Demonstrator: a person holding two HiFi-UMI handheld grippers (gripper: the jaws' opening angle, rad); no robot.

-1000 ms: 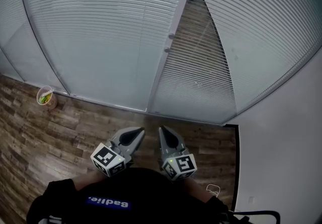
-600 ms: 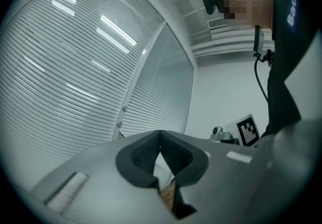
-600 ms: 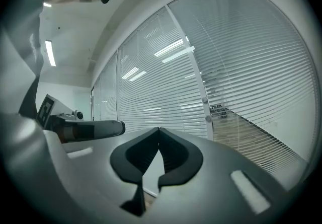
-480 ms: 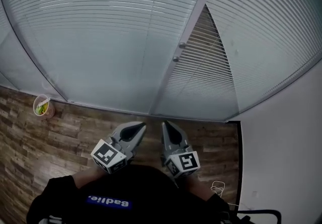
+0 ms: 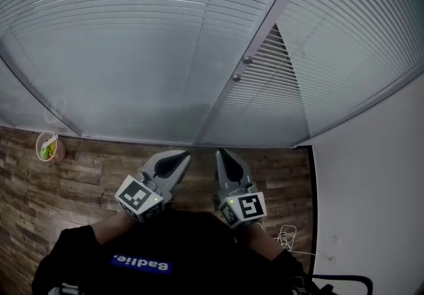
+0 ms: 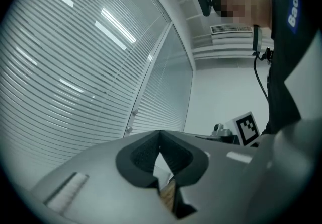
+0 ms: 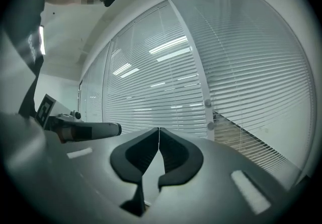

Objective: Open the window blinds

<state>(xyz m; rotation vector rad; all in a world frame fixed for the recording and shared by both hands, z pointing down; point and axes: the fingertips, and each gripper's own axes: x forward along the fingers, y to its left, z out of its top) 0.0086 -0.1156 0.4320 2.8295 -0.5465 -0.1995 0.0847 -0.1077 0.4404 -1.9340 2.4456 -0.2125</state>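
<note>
Only the head view showed us a cup (image 5: pixel 48 146) on the wooden floor (image 5: pixel 86 184) at the far left. The gripper views showed the blinds (image 5: pixel 132 42), lowered over the window ahead. Our left gripper (image 5: pixel 175 161) and right gripper (image 5: pixel 225 164) both had their jaws together, empty, clear of the blinds.

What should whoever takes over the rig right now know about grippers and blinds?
Left gripper: shut, empty, pointing at the blinds.
Right gripper: shut, empty, beside it.
Blinds: closed; two knobs on the post right of centre.
Done: nothing yet, knobs untouched.
Left: reach a knob, probably turn it to open the blinds.
</note>
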